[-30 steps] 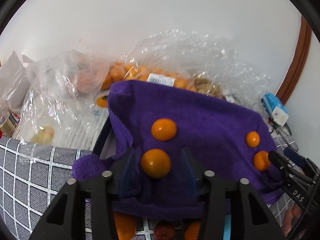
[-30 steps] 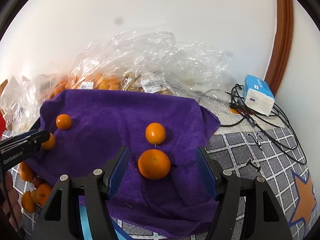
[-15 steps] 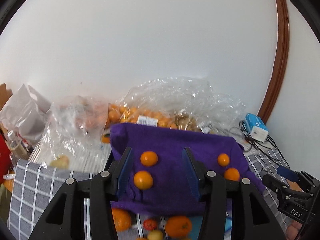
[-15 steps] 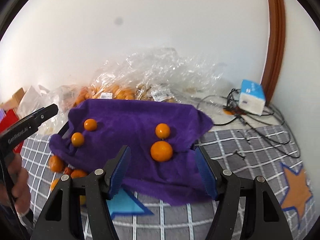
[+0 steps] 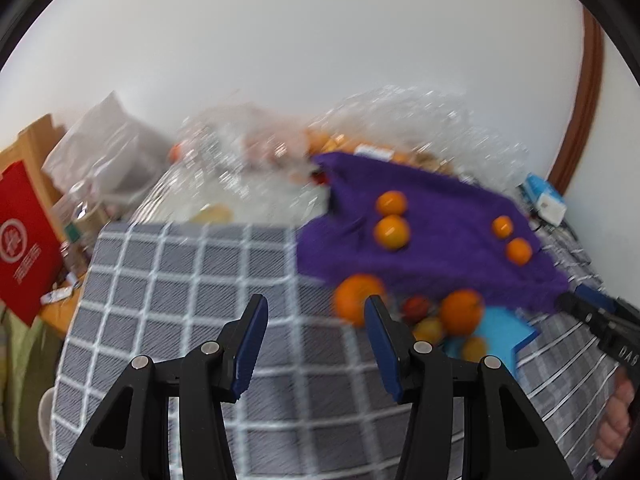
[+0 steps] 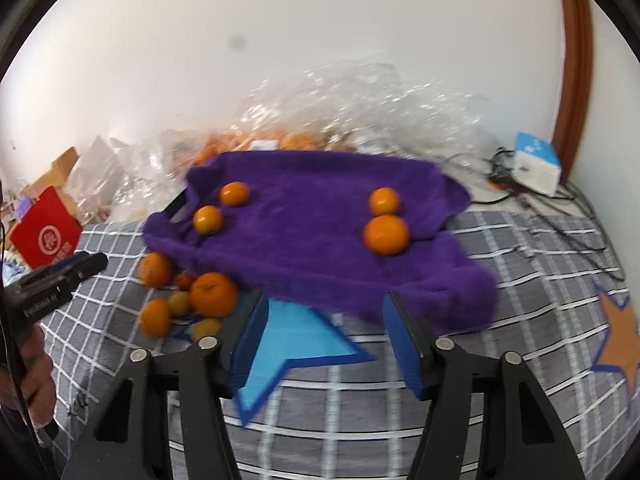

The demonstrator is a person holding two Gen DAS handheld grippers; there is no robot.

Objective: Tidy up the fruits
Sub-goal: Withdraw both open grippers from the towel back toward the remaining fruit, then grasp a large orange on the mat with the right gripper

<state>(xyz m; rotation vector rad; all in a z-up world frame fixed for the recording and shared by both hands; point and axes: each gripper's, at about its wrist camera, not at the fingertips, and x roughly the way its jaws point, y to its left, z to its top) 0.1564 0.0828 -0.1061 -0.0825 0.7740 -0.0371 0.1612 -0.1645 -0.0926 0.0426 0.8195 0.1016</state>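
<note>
The left claw (image 5: 316, 328) stands released with nothing between its blue pads, above the grey cloth with a white grid (image 5: 180, 280) that covers the tabletop. Just right of its right pad lies a loose heap of fruit (image 5: 432, 312): two larger oranges, a small red fruit and a few small yellowish ones, resting on the cloth at the near edge of the fuzzy purple towel (image 5: 440, 240).

The right claw (image 6: 324, 320) is also released and holds nothing; its jaws have just been closing. Between and beyond its pads lie a light blue star patch (image 6: 296, 344) on the cloth and the towel's near edge. The larger round orange of the right pair (image 6: 386, 235) sits on the towel well ahead of the claw, touching a smaller orange (image 6: 384, 200) behind it. Two more small oranges (image 6: 220, 208) sit near the towel's left edge, close together. All four are smooth, bright and glossy.

Behind the towel lie crumpled clear plastic bags (image 6: 340, 112) with more orange fruit inside, blurred
</note>
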